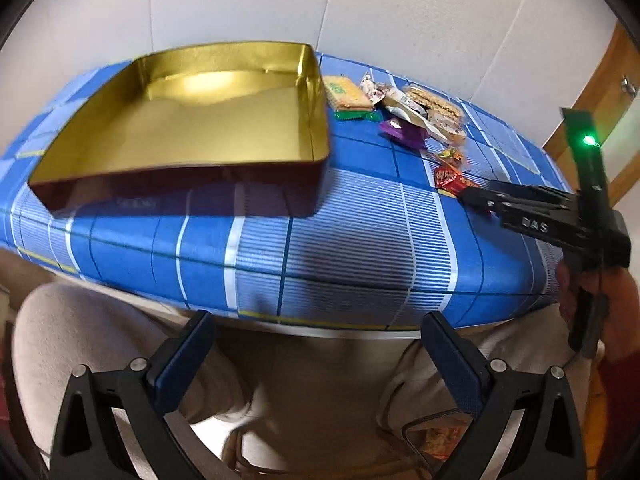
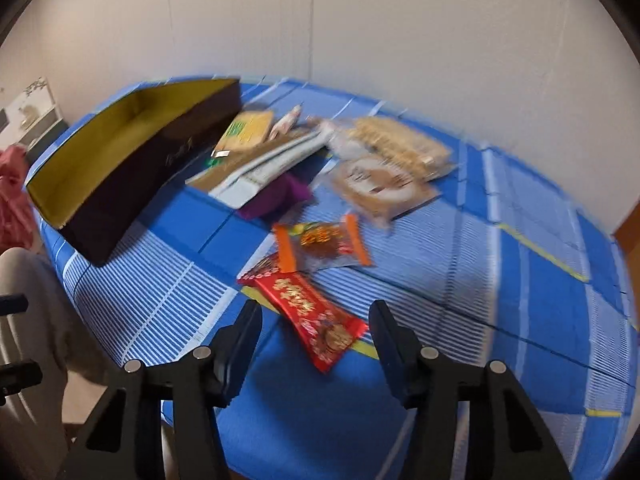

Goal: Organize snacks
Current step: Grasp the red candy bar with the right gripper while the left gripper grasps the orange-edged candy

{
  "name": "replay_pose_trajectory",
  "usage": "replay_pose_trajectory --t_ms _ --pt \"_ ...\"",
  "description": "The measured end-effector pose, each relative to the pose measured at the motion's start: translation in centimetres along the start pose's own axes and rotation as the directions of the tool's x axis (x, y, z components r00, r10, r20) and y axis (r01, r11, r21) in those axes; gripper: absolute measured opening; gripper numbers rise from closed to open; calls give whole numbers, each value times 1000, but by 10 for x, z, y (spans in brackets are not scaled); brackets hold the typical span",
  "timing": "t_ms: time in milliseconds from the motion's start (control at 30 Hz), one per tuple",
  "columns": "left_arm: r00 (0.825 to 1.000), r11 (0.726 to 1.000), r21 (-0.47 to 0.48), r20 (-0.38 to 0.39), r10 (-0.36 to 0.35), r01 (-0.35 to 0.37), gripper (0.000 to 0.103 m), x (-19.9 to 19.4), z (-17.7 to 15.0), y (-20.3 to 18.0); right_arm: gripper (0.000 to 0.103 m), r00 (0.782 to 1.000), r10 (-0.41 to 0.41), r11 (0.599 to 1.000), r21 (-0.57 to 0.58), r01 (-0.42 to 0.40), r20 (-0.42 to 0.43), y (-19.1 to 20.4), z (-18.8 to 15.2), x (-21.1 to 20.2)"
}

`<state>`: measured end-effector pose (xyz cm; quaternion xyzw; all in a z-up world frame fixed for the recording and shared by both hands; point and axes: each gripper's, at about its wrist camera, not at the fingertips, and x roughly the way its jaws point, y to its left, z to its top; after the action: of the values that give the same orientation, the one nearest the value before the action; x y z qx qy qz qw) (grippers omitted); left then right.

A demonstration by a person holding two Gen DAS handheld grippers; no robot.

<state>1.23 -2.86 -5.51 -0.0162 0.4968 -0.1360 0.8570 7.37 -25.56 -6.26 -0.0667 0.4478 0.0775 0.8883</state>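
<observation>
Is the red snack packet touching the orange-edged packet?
Touching. In the right wrist view, the orange-edged packet has its corner overlapping the red snack packet.

Gold-lined tin [image 1: 192, 120] sits empty on blue checked cloth [image 1: 360, 232], snack packets [image 1: 404, 112] piled just beside its right wall. Left gripper [image 1: 320, 344] hangs open off table edge, over person's lap. Right gripper [image 1: 476, 196] tips at red packet [image 1: 450, 180].

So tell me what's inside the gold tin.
The tin shows only its bare gold floor, with no snacks in it. The snacks all lie beside it on the blue cloth. The near wall hides a thin strip of the floor.
</observation>
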Motion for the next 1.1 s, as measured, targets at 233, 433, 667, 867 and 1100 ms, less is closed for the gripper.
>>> replay_pose_trajectory --t_ms 233,433,667,867,1100 --pt "1000 1000 14 -12 -18 18 103 2 12 -4 44 998 61 998 -11 -61 11 -3 0 17" --pt "999 999 7 -13 -35 35 103 4 25 -8 45 981 155 981 100 -167 113 -16 -15 10" --pt "1000 999 27 11 -27 27 103 3 40 -19 45 950 291 940 151 -306 116 -31 -6 18" --pt "999 999 42 20 -29 28 103 7 58 -34 39 963 244 967 49 -251 117 -11 -2 21" --pt "998 997 60 36 -47 45 103 11 81 -51 26 956 244 960 96 -261 165 -19 -23 11"
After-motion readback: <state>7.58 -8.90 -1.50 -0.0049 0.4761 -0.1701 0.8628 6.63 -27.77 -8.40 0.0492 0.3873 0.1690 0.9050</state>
